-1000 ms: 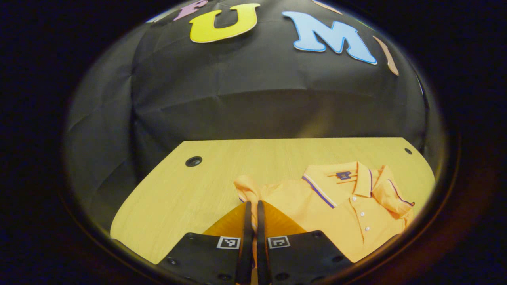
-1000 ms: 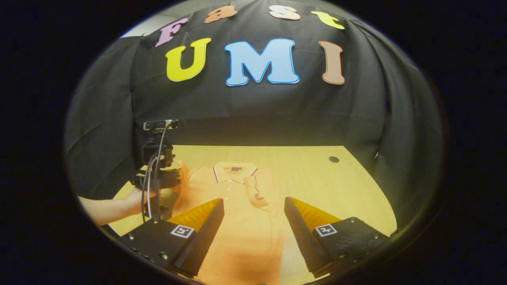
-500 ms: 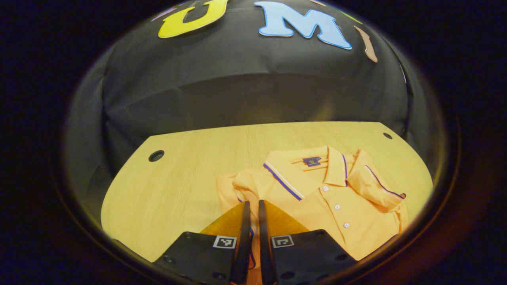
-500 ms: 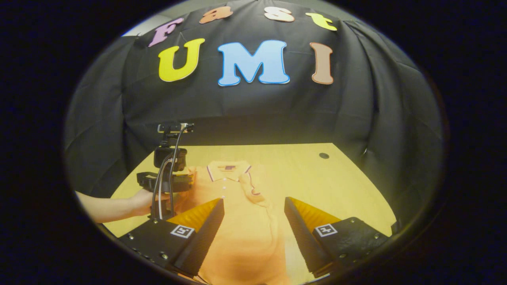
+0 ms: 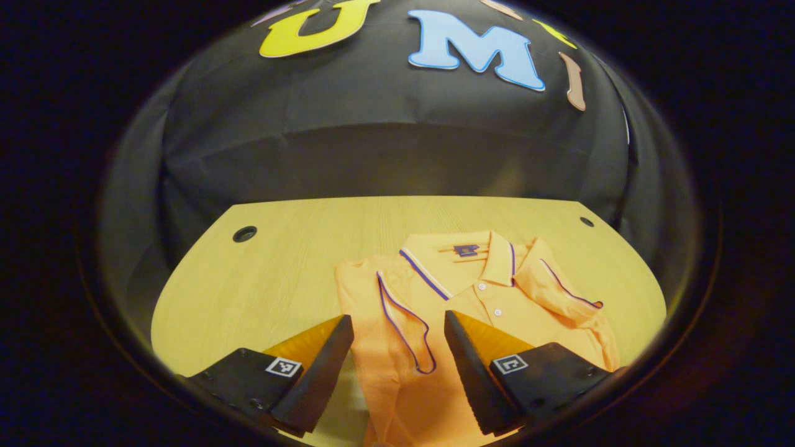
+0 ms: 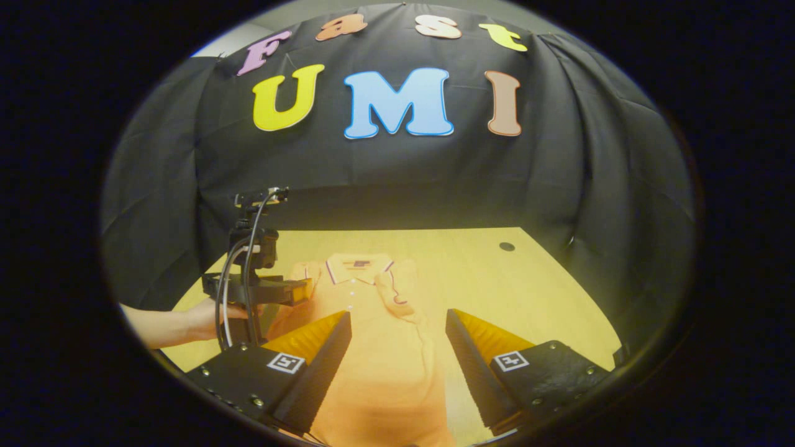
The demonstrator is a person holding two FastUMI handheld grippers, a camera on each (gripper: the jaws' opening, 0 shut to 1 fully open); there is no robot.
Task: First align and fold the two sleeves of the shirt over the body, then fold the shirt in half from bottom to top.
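Observation:
An orange polo shirt (image 5: 518, 304) lies face up on the wooden table (image 5: 261, 279), collar toward the booth wall. Its left sleeve (image 5: 366, 310) is folded in over the body, with the purple-trimmed cuff lying between the fingers of my left gripper (image 5: 397, 320). That gripper is open and holds nothing. The right sleeve (image 5: 562, 292) is folded inward beside the collar. In the right gripper view, my right gripper (image 6: 397, 315) hovers open over the lower part of the shirt (image 6: 372, 354). The left gripper (image 6: 301, 289) shows at the shirt's left shoulder, held by a hand (image 6: 199, 320).
The table has a round cable hole near each back corner (image 5: 245, 234) (image 5: 586, 221). Black cloth walls close in the booth behind and at both sides. Bare wood stretches left of the shirt and to its right (image 6: 515, 292).
My left gripper, earlier shut on the left sleeve, has opened and let it go; the sleeve now lies across the shirt's body. The right gripper has stayed open and barely moved.

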